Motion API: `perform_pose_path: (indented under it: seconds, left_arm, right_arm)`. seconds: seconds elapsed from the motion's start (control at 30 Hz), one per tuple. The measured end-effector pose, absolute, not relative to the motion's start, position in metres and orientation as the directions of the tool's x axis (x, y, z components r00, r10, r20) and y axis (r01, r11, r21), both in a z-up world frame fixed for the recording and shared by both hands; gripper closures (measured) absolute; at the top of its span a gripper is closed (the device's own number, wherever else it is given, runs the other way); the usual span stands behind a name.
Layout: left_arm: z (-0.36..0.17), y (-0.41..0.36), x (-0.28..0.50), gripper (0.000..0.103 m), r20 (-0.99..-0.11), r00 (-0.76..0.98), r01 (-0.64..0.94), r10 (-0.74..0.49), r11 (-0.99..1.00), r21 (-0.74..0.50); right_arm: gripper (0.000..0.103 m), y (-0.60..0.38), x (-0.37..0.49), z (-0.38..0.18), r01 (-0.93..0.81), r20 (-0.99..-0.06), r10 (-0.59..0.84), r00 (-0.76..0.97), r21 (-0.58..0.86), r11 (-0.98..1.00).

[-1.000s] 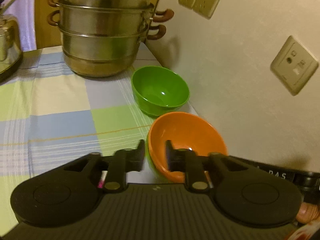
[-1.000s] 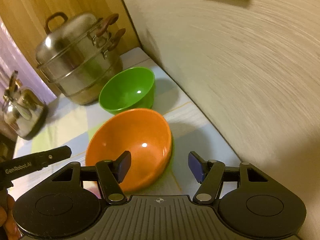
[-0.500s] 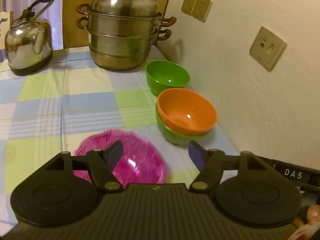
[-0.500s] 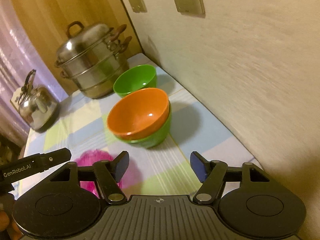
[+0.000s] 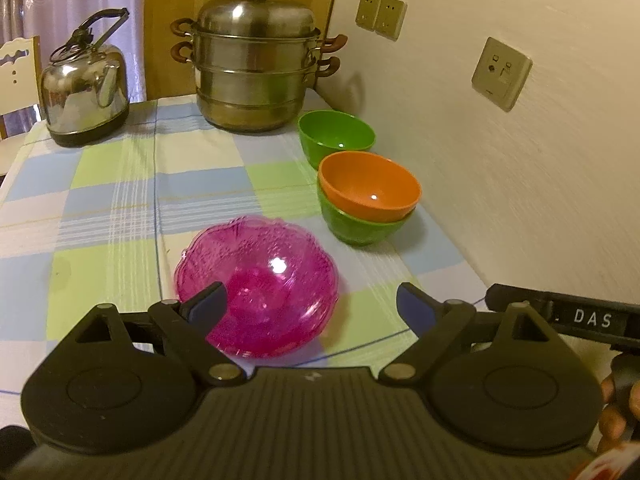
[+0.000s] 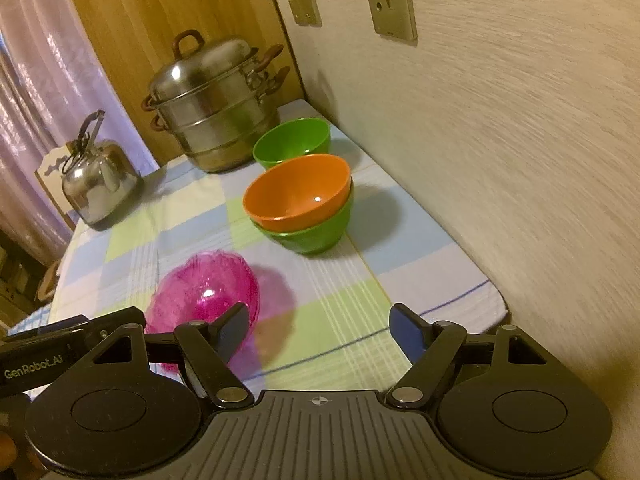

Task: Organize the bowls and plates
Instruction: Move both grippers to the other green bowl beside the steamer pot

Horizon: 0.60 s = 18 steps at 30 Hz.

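Two tools, left (image 5: 310, 304) and right (image 6: 318, 326), are opening, nothing between them; your pink bowl (image 5: 260, 288), probably glass, could chip against the orange bowl (image 5: 370, 186).

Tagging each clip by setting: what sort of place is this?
Most likely a home kitchen or dining corner: a steel steamer pot and kettle on a checked tablecloth, with plastic bowls by the wall.

Checked tablecloth (image 5: 120, 184) in pale blue, lime green and cream. Orange bowl (image 5: 370, 186) nested in a green bowl (image 5: 356, 228), another green bowl (image 5: 336, 136) behind, translucent magenta bowl (image 5: 260, 276) in front. Silvery steamer pot (image 5: 252, 72), brown handles; shiny kettle (image 5: 84, 88).
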<state>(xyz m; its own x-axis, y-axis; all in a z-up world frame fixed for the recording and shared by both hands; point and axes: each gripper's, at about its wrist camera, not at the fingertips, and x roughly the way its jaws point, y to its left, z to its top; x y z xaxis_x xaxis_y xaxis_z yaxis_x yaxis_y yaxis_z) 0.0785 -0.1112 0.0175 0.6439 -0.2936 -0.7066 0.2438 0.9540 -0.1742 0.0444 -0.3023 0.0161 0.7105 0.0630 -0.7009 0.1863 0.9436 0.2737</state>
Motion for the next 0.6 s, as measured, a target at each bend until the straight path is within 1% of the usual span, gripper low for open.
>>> perform_pose_path:
  seconds: [0.6]
  left_arm:
    - [0.0168,-0.1109,0.0735,0.013,-0.704,0.634,0.255,-0.32,0.946,-0.2]
  right_arm:
    - [0.026,-0.2998,0.0383,0.013,0.191,-0.711,0.059,0.701,0.267,0.945]
